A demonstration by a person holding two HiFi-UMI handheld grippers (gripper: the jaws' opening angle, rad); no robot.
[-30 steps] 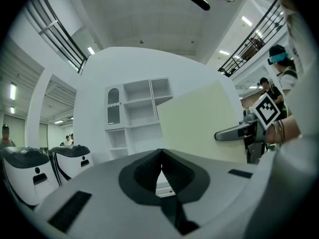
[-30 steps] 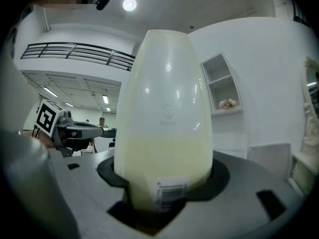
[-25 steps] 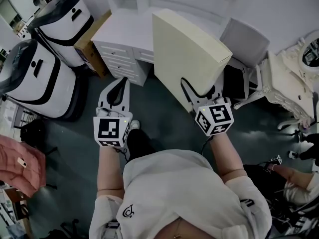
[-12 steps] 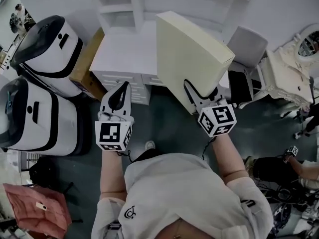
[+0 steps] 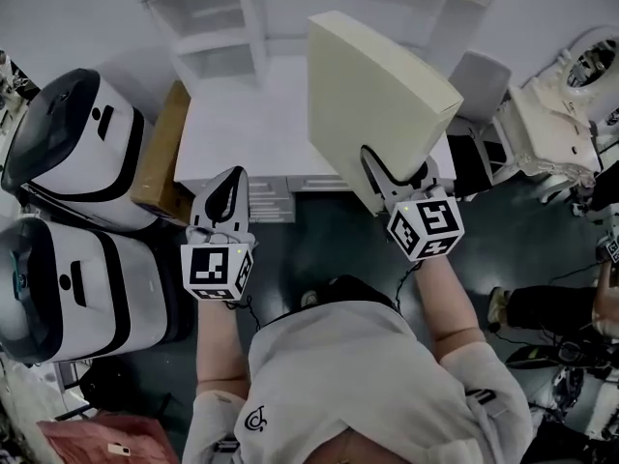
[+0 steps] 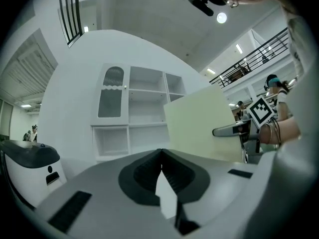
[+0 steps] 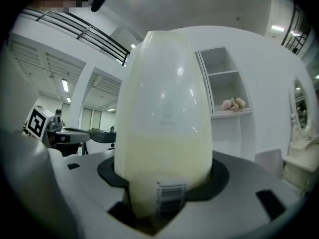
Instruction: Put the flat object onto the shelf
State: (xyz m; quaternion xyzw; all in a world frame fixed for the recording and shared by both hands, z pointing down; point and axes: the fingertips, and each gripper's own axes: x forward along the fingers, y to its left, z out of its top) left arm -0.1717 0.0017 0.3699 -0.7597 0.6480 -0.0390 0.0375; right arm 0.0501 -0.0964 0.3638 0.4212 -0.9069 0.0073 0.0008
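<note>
the white shelf unit (image 5: pixel 218 27) sits closer at 12 o'clock than a second ago. the flat object (image 5: pixel 372 95), a smooth cream slab with a barcode label, stands on edge, its lower rim clamped in the right gripper (image 5: pixel 397 174). at its 9 o'clock, the left gripper (image 5: pixel 230 177) is closed and empty.

The flat object (image 5: pixel 377 95) is pale cream, the shelf (image 5: pixel 208 42) white, the marker cubes (image 5: pixel 217 271) black-and-white patterned
</note>
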